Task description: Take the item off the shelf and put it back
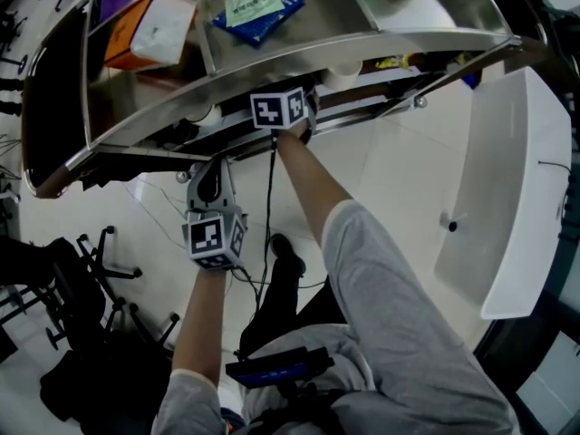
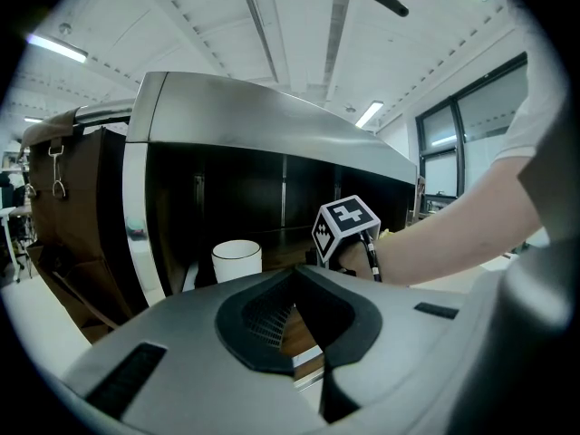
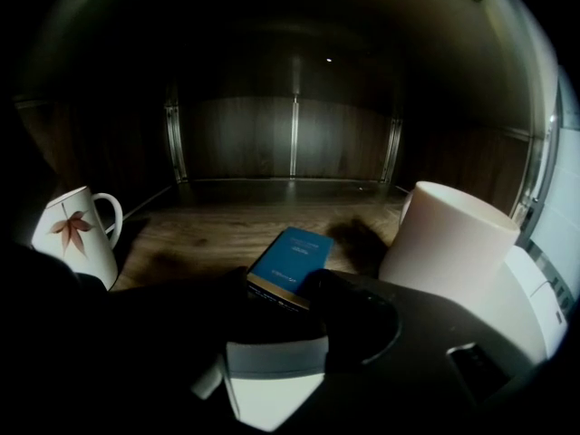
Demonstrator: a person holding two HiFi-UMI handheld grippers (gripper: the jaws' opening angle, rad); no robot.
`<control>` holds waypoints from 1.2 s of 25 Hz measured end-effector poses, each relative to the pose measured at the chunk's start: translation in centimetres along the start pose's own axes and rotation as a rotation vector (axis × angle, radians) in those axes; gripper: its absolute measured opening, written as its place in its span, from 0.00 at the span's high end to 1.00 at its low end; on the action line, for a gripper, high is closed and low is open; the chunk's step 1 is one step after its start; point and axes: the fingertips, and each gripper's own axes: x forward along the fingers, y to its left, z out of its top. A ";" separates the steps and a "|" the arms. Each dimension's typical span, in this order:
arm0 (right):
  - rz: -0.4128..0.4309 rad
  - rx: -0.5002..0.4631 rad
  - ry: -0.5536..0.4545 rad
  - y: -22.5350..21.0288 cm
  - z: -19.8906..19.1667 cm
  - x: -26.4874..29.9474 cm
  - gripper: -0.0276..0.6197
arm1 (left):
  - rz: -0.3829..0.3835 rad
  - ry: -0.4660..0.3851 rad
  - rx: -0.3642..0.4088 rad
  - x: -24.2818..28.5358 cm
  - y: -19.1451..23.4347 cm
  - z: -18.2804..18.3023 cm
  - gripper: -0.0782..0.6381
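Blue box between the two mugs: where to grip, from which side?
Grip the blue box at its near short end, across its width, coming from the shelf's open front. It lies flat, lengthwise toward the right gripper; the leaf mug and white mug flank it.

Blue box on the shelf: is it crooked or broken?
It looks whole, not broken. The blue box lies flat on the wooden shelf, turned at a slant to the back wall, its near end between the right gripper's jaws. The leaf mug and white cup stand upright; nothing spilled.
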 end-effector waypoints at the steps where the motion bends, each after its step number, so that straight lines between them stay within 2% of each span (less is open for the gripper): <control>1: 0.002 -0.009 -0.007 0.0 0.1 -0.1 0.55 | 0.000 -0.002 0.000 0.0 0.0 0.0 0.88; 8: 0.048 -0.059 -0.041 0.8 0.7 -1.7 0.55 | 0.014 -0.002 -0.008 -0.4 -0.1 0.2 0.88; 14: 0.111 -0.081 -0.026 1.2 -0.3 -4.7 0.55 | 0.030 -0.008 -0.021 -1.8 -0.1 1.2 0.88; 18: 0.125 -0.101 -0.019 0.7 -1.7 -7.1 0.55 | 0.035 -0.007 -0.027 -3.3 -0.2 2.0 0.88; 23: 0.229 -0.119 -0.067 1.1 -1.1 -12.2 0.55 | 0.043 -0.010 -0.042 -5.5 -0.5 3.3 0.88; 30: 0.318 -0.197 -0.097 0.0 -1.1 -17.9 0.55 | 0.050 -0.017 -0.043 -8.3 -1.3 4.8 0.88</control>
